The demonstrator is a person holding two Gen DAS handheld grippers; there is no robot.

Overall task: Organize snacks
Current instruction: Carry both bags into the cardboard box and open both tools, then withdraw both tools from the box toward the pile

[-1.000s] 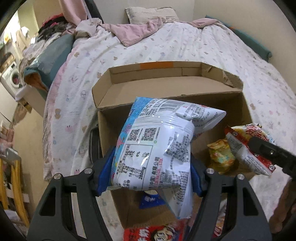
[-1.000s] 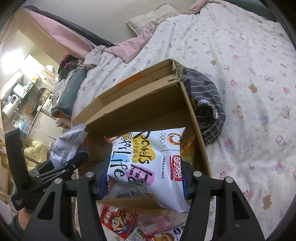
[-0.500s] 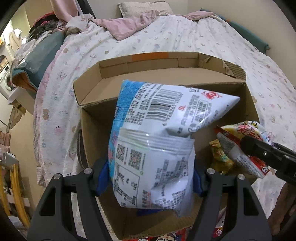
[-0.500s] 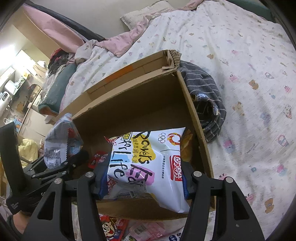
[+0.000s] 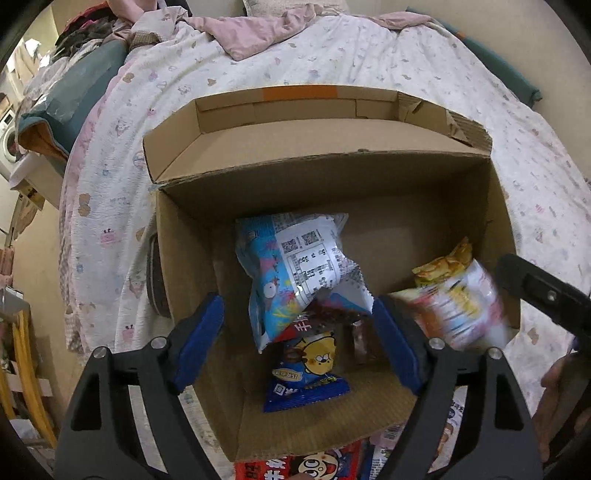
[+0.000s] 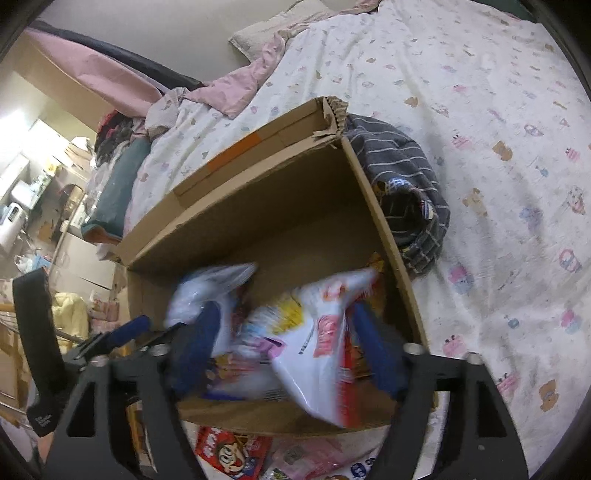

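Bed carries cardboard box. Both hand-held grippers' jaws just opened, pads apart: blue-white bag below left hand-held gripper; white bag, motion-blurred, between right hand-held gripper pads.

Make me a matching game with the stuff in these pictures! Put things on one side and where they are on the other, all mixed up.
Things:
1. blue and white snack bag
2. striped grey cloth
3. red cartoon snack packet
4. pink blanket

Places:
A. on the bed beside the cardboard box
B. inside the box
C. at the head of the bed
D. outside the box, by its near wall

Pairs: 1-B, 2-A, 3-D, 4-C
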